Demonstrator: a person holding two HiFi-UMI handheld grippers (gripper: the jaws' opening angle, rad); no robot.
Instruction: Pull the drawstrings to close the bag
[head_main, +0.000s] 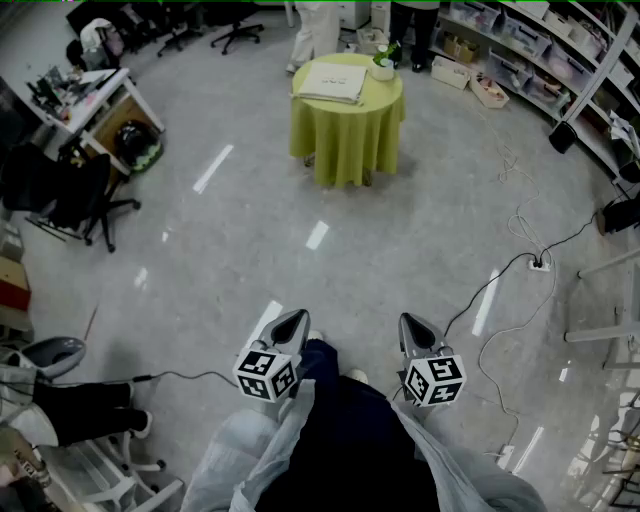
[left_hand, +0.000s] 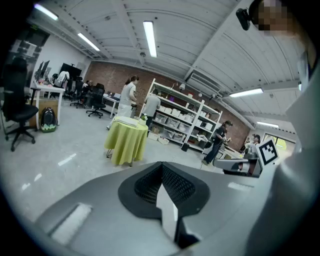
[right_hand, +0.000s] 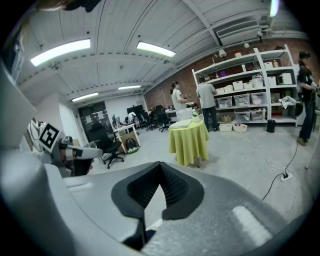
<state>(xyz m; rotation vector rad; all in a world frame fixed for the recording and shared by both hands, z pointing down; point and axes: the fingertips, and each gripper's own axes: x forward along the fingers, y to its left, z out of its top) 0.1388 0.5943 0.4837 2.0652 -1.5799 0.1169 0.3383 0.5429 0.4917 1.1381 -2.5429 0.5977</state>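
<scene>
The left gripper (head_main: 288, 322) and right gripper (head_main: 411, 326) are hovering side by side, jaws pressed together and gripping nothing. A green-draped table (head_main: 350, 130) is standing well ahead of both.

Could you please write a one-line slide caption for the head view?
Left gripper and right gripper, both shut and empty, held low, facing a yellow-green draped round table.

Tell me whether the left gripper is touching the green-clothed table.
Apart. Head view: the left gripper is held near the person's body, with open floor between it and the table.
</scene>
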